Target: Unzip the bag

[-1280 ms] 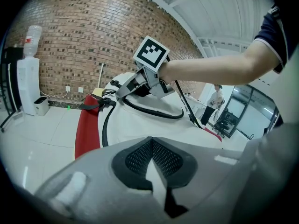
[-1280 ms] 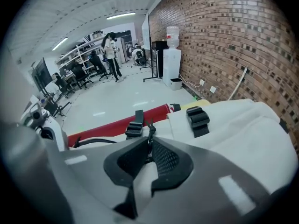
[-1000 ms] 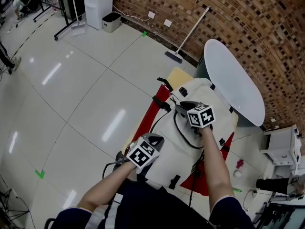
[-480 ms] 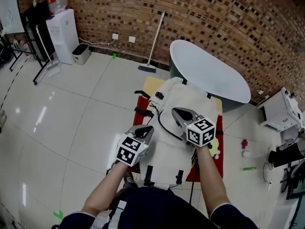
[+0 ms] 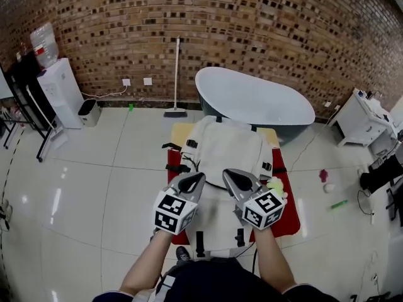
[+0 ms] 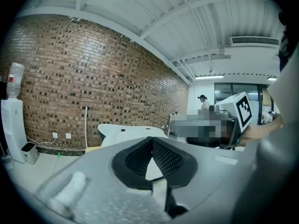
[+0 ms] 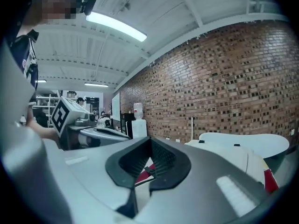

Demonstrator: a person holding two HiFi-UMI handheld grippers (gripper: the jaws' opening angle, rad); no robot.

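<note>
A cream-white bag (image 5: 223,148) with black buckles lies on a red mat (image 5: 286,216) on the floor, in the middle of the head view. Both grippers hang above its near half, side by side and pointing away from me. The left gripper (image 5: 201,177) is shut with nothing in it; in the left gripper view (image 6: 151,139) its tips meet. The right gripper (image 5: 227,172) is shut too, its tips touching (image 7: 150,139) and empty. A dark zipper line (image 5: 214,185) shows between them. The bag (image 7: 229,155) sits low at the right of the right gripper view.
A grey oval tub (image 5: 255,100) stands behind the bag, against the brick wall. A broom (image 5: 176,74) leans on that wall. A water dispenser (image 5: 60,88) and a bin (image 5: 87,112) are at the left, a white cabinet (image 5: 360,115) at the right.
The head view has swung round to face the wall. The right gripper has come back from the bag's middle and shut. Both grippers now sit close together above the bag's near end.
</note>
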